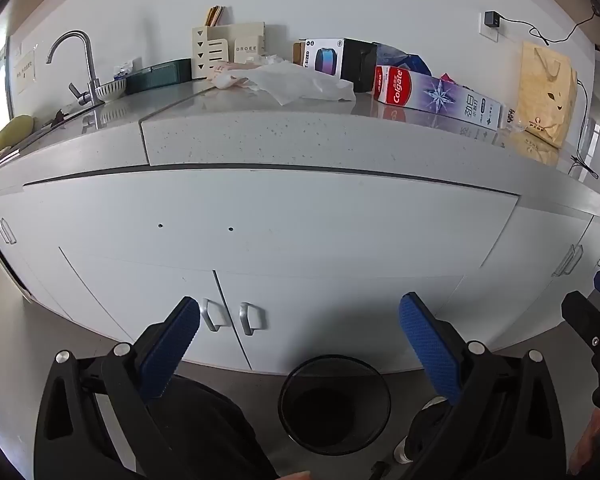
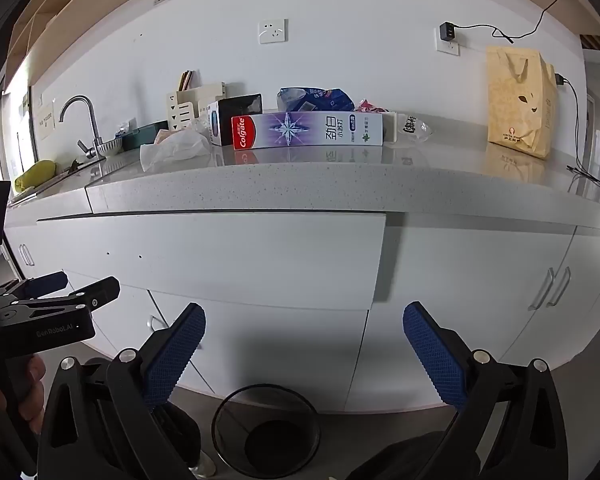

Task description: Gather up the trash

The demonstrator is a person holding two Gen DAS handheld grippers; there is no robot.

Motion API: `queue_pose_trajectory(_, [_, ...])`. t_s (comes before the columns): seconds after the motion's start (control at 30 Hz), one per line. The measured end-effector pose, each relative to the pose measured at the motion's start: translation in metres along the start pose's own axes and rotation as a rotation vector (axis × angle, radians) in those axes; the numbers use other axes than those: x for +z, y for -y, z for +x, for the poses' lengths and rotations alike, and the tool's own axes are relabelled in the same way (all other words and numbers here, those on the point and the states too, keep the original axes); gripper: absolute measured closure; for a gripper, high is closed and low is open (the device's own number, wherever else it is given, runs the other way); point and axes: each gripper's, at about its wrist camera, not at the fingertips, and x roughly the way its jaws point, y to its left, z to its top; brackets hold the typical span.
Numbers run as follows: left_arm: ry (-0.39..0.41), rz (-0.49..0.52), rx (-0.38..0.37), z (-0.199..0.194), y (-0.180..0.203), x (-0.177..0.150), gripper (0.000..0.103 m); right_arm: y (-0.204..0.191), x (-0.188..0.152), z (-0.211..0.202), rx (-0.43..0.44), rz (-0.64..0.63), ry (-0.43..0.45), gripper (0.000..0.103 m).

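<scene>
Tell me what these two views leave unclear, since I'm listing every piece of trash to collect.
- Mesh bin: dark inside in both views; contents unreadable.
- Yellow paper bag: opaque; full or empty unknown.
- Blue wrapper and red scrap: right wrist view, lower parts hidden behind the Colgate box.
- Sink: basin hidden by the counter edge.
- Small clear packet: print too small.

A kitchenette, likely in an office or flat: a speckled stone countertop (image 2: 340, 188) over white cabinets (image 2: 260, 264), a sink tap (image 1: 80, 68) beside a bowl (image 1: 112, 90), wall sockets (image 2: 273, 31) (one with a charger), and a mesh wastebasket (image 1: 334, 404) on the floor.
</scene>
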Motion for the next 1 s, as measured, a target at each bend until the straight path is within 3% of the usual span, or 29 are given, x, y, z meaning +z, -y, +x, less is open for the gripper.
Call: queue_pose_trajectory(1.0, [0.002,0.011,-0.014,-0.0054,0.0033,0.0,0.004,0.001,0.0019,-0.0009,0.004,0.008,-0.001,0.003])
